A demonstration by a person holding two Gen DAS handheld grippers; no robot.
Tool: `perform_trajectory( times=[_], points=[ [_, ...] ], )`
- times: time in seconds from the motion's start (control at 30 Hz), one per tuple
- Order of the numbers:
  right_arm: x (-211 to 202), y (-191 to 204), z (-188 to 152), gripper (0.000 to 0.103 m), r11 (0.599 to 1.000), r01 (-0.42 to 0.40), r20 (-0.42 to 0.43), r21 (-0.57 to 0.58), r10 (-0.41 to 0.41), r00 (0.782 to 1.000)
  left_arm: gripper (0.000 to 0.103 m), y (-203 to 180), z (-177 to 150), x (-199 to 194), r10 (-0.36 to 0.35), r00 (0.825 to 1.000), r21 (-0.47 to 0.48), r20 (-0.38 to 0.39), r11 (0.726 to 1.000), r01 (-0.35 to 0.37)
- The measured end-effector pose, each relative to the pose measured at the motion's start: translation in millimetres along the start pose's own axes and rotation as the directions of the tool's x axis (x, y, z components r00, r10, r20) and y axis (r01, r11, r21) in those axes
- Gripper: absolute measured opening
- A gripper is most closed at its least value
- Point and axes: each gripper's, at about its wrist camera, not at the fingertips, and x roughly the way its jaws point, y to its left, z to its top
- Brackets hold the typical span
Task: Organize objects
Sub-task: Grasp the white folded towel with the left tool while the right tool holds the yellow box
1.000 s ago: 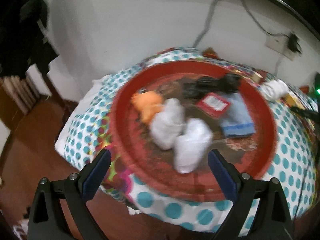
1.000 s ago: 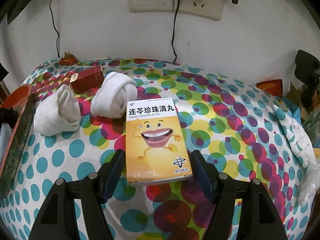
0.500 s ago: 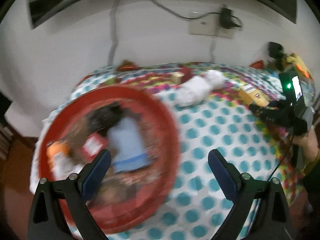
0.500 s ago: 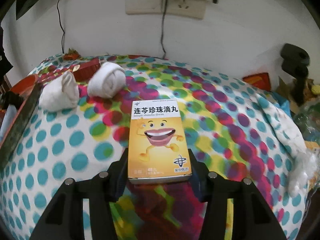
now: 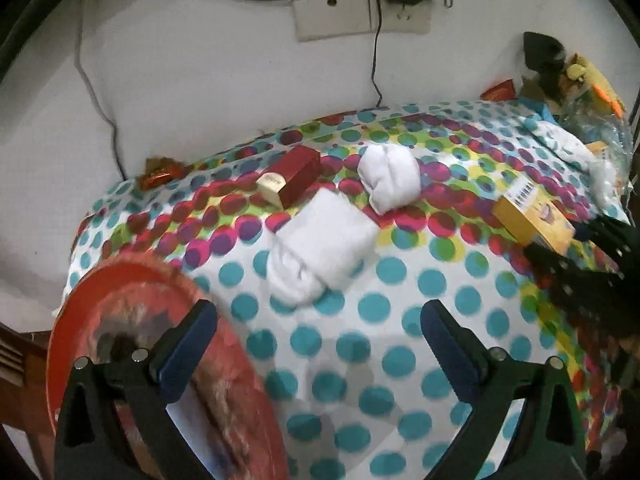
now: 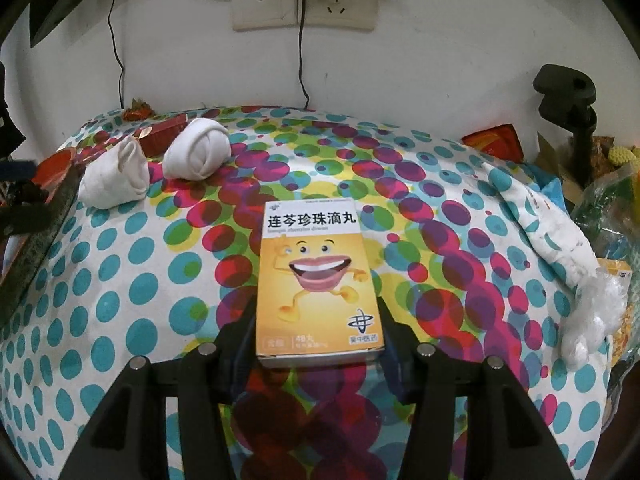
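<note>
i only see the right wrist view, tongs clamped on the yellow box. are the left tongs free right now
observer: Yes. The left tongs hold nothing, and their jaws are opening.
operator: what are they above
observer: Bare spotted cloth, with the red tray rim beside their left finger.
operator: whats straight ahead of them
observer: The nearer white cloth roll, lying just past the fingertips and not touched.
operator: anything on the far end of my box
observer: The yellow box has a barcode on that end face.
</note>
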Motion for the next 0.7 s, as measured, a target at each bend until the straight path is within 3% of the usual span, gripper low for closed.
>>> perform_trajectory(
  times=[0.2,0.53,0.63,0.7],
  points=[
    [1,1,0,0.054,1.000,0.000,0.000,0.000,0.000,1.000,0.102,3,22,32,0.036,0.999,0.018,-0.034,0.999,-0.036],
    [-1,-2,0,0.055,1.000,-0.001,0.000,0.001,0.001,1.000,0.100,4,28,63,0.066,0.995,-0.010,-0.072,0.998,-0.067],
    [0,0,0,0.055,1.000,-0.002,0.000,0.001,0.002,1.000,0.083,3,27,66,0.044,0.996,-0.020,-0.081,0.999,-0.046],
    [0,0,0,0.055,1.000,-0.002,0.000,0.001,0.002,1.000,0.061,4,25,72,0.024,0.993,-0.038,-0.114,0.999,-0.028]
  ],
)
